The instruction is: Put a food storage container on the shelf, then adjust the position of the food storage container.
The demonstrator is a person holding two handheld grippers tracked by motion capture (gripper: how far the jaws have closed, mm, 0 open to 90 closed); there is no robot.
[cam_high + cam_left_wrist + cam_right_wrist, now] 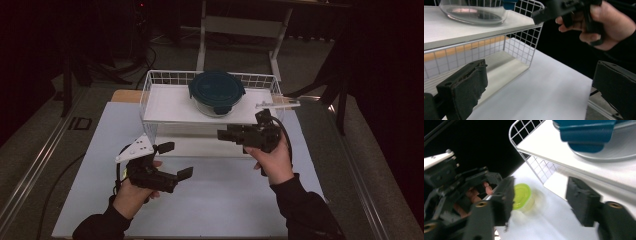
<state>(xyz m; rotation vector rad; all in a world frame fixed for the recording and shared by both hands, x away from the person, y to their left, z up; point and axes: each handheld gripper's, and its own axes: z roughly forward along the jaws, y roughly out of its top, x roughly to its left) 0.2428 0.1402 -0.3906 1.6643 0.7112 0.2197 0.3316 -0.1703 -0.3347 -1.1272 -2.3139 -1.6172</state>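
Spread right tool (539, 202) hovers just beside small green-lidded cup (522, 196), not touching.

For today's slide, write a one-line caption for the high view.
Two open hand-held grippers, left and right, hover before a wire rack whose shelf bears a teal-lidded glass container.

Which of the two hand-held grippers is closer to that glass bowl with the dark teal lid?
Right. The right hand-held gripper hangs just below and in front of the glass bowl on the wire rack's shelf; the left hand-held gripper sits lower, out on the table.
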